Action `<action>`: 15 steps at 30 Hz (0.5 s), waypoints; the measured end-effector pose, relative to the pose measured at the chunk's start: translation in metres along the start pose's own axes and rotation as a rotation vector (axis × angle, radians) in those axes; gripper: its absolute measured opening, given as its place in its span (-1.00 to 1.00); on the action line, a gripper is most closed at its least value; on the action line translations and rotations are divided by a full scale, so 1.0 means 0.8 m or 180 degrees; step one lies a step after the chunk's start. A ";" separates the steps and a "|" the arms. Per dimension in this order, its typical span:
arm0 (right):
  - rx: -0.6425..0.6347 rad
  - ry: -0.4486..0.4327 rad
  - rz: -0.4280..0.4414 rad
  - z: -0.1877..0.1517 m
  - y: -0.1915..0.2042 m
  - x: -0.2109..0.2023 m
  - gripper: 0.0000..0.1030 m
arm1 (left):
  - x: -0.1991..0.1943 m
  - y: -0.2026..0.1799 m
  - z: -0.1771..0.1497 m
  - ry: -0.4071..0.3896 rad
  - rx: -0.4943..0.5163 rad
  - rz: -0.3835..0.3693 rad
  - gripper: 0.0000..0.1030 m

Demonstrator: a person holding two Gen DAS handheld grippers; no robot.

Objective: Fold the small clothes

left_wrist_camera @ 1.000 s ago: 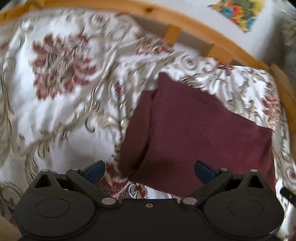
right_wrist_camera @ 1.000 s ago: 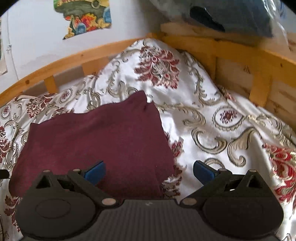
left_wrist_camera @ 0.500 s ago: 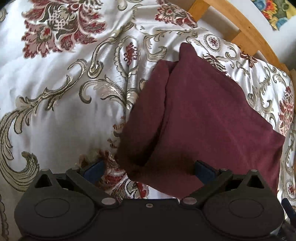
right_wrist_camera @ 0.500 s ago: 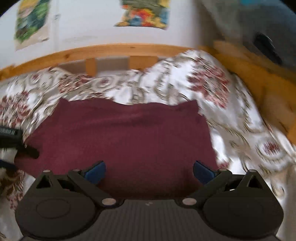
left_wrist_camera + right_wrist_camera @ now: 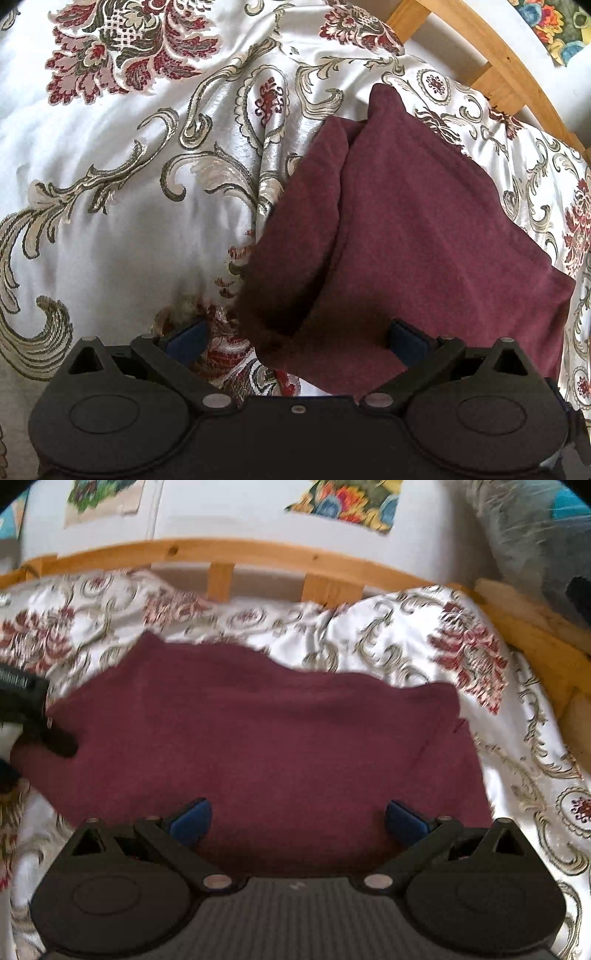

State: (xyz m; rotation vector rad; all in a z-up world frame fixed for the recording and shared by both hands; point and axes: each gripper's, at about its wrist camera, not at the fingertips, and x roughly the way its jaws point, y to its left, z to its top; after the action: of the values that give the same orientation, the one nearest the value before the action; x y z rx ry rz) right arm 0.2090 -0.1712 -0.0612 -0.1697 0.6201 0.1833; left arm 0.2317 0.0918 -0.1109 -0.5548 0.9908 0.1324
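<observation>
Both grippers, left gripper and right gripper, hold jaws spread wide over the maroon garment.

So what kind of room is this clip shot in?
Most likely a bedroom: a maroon garment lies on a floral satin bedspread, a wooden bed frame runs behind it, and colourful pictures hang on the white wall.
</observation>
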 end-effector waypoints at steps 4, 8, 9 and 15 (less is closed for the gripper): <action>-0.0064 0.0059 0.0018 -0.002 0.002 0.002 1.00 | -0.002 -0.002 0.001 0.0001 -0.0048 0.0030 0.99; -0.0061 0.0158 -0.0018 -0.001 0.007 0.007 1.00 | -0.002 -0.004 -0.001 -0.0003 0.0032 0.0008 0.99; -0.0074 0.0162 -0.0032 -0.002 0.008 0.007 1.00 | -0.003 -0.004 0.000 0.0008 0.0017 -0.0009 0.99; -0.0045 0.0183 -0.0013 -0.007 0.007 0.008 1.00 | 0.005 -0.005 0.001 0.0025 0.0030 -0.0024 0.99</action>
State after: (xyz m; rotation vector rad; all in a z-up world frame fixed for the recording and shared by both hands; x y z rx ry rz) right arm 0.2100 -0.1661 -0.0700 -0.1904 0.6758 0.1792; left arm 0.2359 0.0877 -0.1123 -0.5508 0.9964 0.1187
